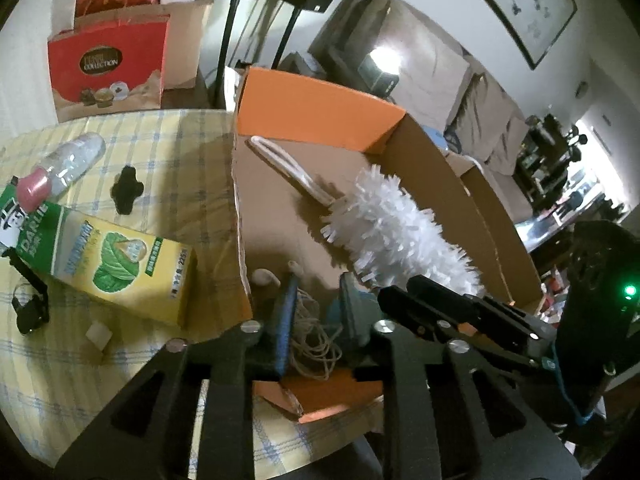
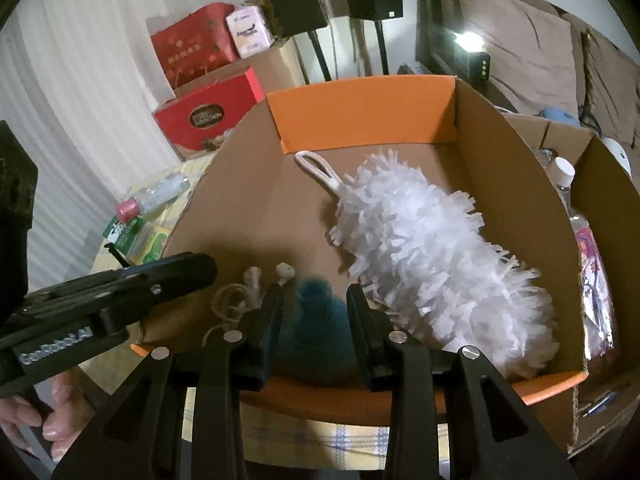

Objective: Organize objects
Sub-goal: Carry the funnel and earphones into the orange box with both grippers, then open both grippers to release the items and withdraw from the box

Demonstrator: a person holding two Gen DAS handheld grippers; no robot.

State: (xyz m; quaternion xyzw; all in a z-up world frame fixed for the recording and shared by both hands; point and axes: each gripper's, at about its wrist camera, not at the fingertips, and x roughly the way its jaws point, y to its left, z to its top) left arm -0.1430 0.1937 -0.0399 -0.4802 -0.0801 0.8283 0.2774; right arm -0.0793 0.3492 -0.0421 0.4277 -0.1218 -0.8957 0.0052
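Both grippers hang over the near end of the cardboard box [image 2: 500, 152] on the table [image 1: 120, 152]. The left gripper [image 1: 314, 312] has its jaws slightly apart around loose twine [image 1: 312, 340], and the right gripper [image 2: 316, 312] has its jaws apart around a teal pompom [image 2: 316, 320]. A white duster [image 2: 420, 248] lies in the box's right half.

We hold a gripper in each hand, both pitched steeply downward and side by side. The left gripper [image 1: 314, 304] has its jaws parted a little, with a narrow gap between the black fingers [image 1: 282, 320]. The right gripper [image 2: 316, 316] stands somewhat wider, its jaws clear of each other. In the right wrist view the left gripper's body crosses the lower left, and our left hand [image 2: 44, 416] wraps its handle from below, fingertips curled around it.
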